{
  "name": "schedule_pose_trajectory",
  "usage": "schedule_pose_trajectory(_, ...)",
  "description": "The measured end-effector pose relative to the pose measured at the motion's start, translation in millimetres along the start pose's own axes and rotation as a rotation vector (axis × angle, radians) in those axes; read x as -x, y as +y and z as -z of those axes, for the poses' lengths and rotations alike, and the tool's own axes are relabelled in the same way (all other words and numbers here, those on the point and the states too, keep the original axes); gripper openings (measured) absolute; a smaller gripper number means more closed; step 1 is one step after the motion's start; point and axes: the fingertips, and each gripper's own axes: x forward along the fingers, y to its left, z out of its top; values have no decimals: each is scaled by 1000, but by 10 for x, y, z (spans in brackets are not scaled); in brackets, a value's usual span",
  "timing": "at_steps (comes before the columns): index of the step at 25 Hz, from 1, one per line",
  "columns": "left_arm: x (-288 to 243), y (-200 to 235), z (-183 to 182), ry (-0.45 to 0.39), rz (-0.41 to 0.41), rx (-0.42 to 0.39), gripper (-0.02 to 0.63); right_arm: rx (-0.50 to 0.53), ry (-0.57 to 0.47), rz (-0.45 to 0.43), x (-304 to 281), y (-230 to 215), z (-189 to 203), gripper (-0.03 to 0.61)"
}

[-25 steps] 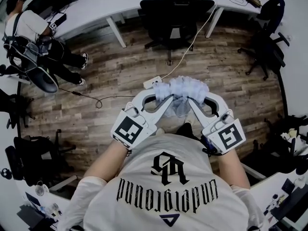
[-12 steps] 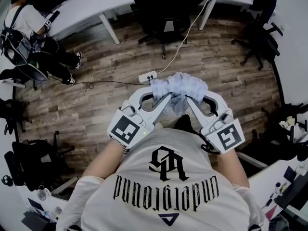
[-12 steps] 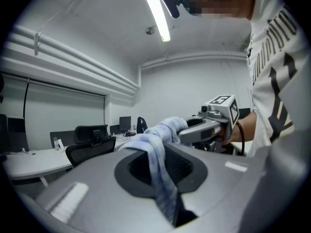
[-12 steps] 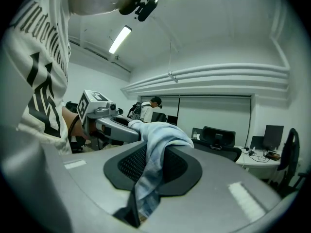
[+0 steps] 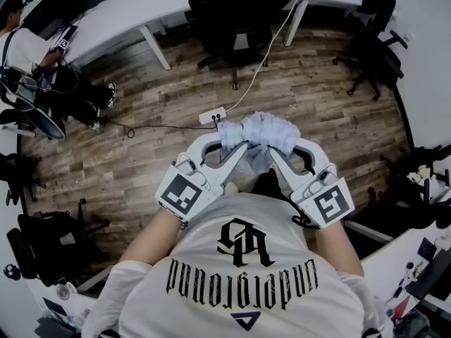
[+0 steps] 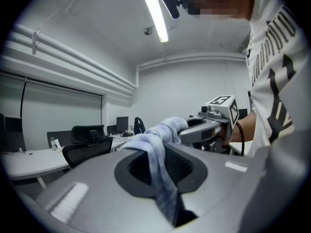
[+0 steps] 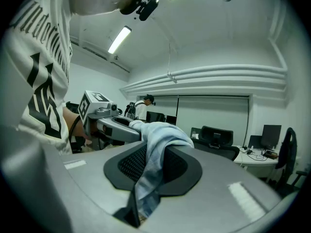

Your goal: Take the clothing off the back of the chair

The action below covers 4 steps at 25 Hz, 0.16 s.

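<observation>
A pale blue garment (image 5: 262, 132) is bunched up in front of the person's chest, held off the floor between both grippers. My left gripper (image 5: 232, 138) is shut on its left end; the cloth (image 6: 158, 154) runs down between the jaws in the left gripper view. My right gripper (image 5: 287, 141) is shut on the right end, and the cloth (image 7: 150, 171) hangs through its jaws in the right gripper view. Each gripper view shows the other gripper (image 6: 206, 127) (image 7: 114, 125) close by. A black office chair (image 5: 243, 13) stands by the desk ahead.
White desks (image 5: 134, 13) run along the far side over a wood floor with a power strip (image 5: 212, 115) and cable. Another person (image 5: 35, 69) sits at the left. More black chairs (image 5: 373, 41) stand right and lower left.
Both grippers and the bunched garment kept their hold. The floor and chair have slid up and away in the head view as the person steps slowly.
</observation>
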Motion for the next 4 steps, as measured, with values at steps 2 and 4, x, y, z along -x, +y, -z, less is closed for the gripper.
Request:
schedule_pose_trajectory(2,-4,-23,-17,0,1,4,81,-4,1,4,28,0,-14,67)
schedule_pose_trajectory(4,-12,-48,-38,-2,2,6,81,-5,3,7,62,-2,-25,67)
